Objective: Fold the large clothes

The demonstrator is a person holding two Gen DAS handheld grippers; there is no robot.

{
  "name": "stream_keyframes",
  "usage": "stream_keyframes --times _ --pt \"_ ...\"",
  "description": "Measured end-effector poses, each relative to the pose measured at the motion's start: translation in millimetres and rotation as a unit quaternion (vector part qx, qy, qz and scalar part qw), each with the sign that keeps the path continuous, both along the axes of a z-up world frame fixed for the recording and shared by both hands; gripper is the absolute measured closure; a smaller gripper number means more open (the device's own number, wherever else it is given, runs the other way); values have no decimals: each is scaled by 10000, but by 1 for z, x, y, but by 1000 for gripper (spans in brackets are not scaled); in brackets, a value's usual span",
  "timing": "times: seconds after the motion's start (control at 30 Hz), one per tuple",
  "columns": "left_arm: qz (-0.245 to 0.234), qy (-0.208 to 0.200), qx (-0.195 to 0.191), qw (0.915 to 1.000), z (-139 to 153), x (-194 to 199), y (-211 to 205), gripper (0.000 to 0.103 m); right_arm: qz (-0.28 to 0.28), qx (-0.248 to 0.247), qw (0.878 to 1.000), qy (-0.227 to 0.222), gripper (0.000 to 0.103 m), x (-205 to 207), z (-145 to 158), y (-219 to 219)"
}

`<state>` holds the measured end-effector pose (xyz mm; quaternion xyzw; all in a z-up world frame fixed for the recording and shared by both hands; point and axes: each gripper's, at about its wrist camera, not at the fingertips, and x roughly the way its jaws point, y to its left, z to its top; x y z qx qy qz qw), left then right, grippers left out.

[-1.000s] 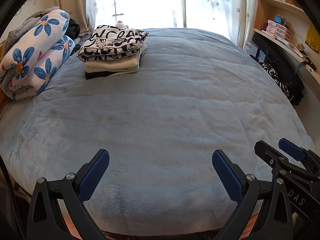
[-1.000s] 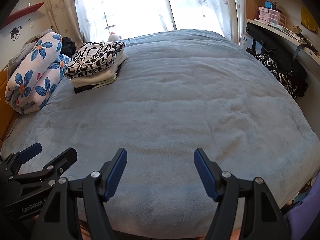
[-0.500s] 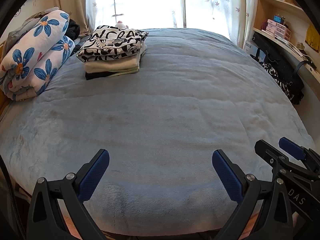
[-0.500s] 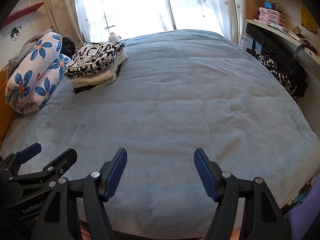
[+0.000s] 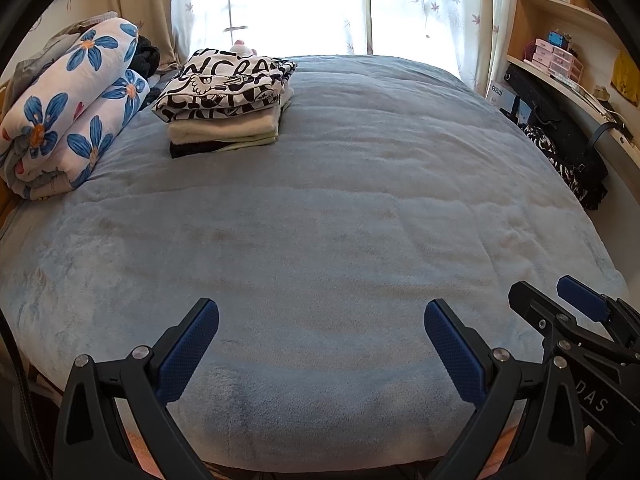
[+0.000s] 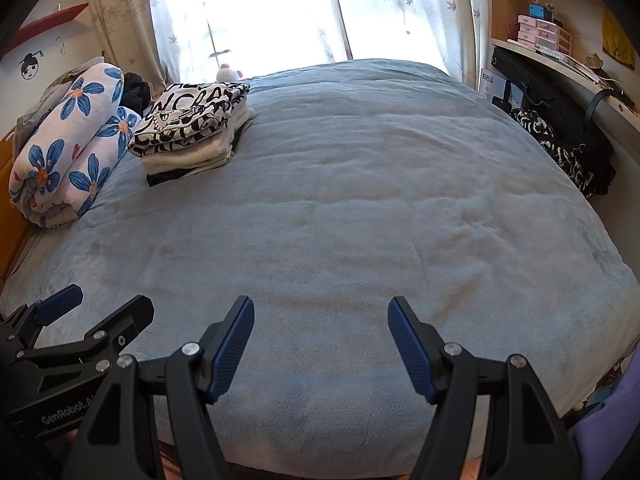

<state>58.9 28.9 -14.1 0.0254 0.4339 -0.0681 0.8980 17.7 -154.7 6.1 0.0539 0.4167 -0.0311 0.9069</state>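
Observation:
A stack of folded clothes (image 5: 226, 108) (image 6: 192, 132), topped by a black-and-white printed garment, rests on the far left of the bed's grey-blue blanket (image 5: 340, 220) (image 6: 360, 208). My left gripper (image 5: 322, 324) hovers open over the near edge of the bed with nothing between its blue pads. Beside it on the right, my right gripper (image 6: 320, 320) is open and empty too, also above the near edge. Each gripper shows in the other's view: the right gripper (image 5: 560, 300) at the lower right, the left gripper (image 6: 100, 304) at the lower left.
A rolled floral quilt (image 5: 68, 112) (image 6: 68, 148) lies along the bed's left side, with dark clothing (image 6: 136, 88) behind it. A curtained window (image 5: 300, 4) stands beyond the bed. A shelf and desk with boxes (image 6: 540, 36) and a black bag (image 5: 560, 136) line the right side.

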Motion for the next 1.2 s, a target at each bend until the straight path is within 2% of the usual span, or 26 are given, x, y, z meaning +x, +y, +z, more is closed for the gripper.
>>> stream_keyframes --times 0.5,1.2 --pt "7 99 -5 10000 -3 2 3 1 0 -11 10000 4 33 0 0 1" --pt "23 30 56 10000 -2 0 -1 1 13 -9 10000 3 33 0 -1 0"
